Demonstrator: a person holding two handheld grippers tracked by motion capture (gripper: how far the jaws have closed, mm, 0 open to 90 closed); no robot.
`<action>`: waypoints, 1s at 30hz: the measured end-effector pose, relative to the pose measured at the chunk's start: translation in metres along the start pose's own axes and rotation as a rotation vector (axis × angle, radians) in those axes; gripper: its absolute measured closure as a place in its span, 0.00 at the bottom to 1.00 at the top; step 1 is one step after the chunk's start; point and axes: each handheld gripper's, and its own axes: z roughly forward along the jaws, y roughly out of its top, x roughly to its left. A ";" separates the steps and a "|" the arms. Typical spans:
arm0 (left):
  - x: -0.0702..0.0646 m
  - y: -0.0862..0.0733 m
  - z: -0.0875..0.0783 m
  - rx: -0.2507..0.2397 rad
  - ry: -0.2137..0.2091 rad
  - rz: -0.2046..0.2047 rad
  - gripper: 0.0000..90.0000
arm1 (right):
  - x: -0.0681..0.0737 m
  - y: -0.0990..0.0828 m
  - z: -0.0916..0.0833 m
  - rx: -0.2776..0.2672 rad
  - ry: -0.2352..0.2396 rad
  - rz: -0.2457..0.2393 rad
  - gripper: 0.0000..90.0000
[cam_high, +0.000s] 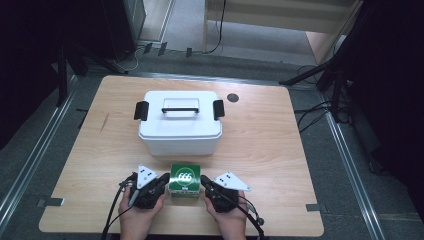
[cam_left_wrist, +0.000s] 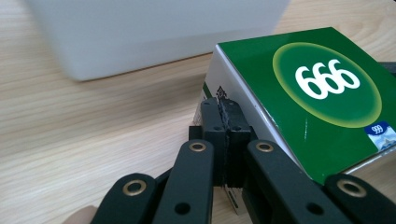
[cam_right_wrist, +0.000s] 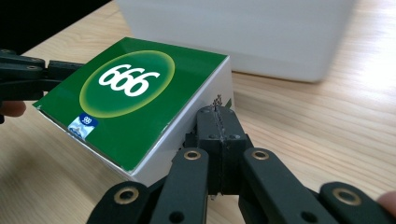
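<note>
A small green-topped box marked 666 (cam_high: 185, 178) sits on the wooden table (cam_high: 75, 150) near its front edge. My left gripper (cam_high: 166, 177) is shut, its tip against the box's left side. My right gripper (cam_high: 203, 179) is shut too, its tip against the box's right side. In the left gripper view the closed jaws meet the white side of the green box (cam_left_wrist: 308, 93) at my left gripper (cam_left_wrist: 225, 103). The right gripper view has my right gripper (cam_right_wrist: 218, 112) at the white side of the green box (cam_right_wrist: 126, 102), with the left gripper's black jaws at far left.
A white lidded container (cam_high: 180, 121) with a black handle and two black side latches stands just behind the box at mid-table. A dark round grommet (cam_high: 232, 97) lies behind it to the right. Cables and stands ring the table.
</note>
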 end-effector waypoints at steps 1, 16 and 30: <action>-0.003 0.001 0.002 0.001 -0.009 0.005 1.00 | -0.002 0.000 -0.003 0.003 -0.008 -0.001 1.00; -0.011 0.004 0.000 -0.050 -0.078 0.016 0.89 | -0.030 -0.007 -0.029 -0.056 -0.063 0.029 0.89; 0.098 -0.008 -0.040 -0.149 0.074 -0.128 0.24 | -0.075 0.009 -0.060 -0.050 -0.185 -0.013 0.23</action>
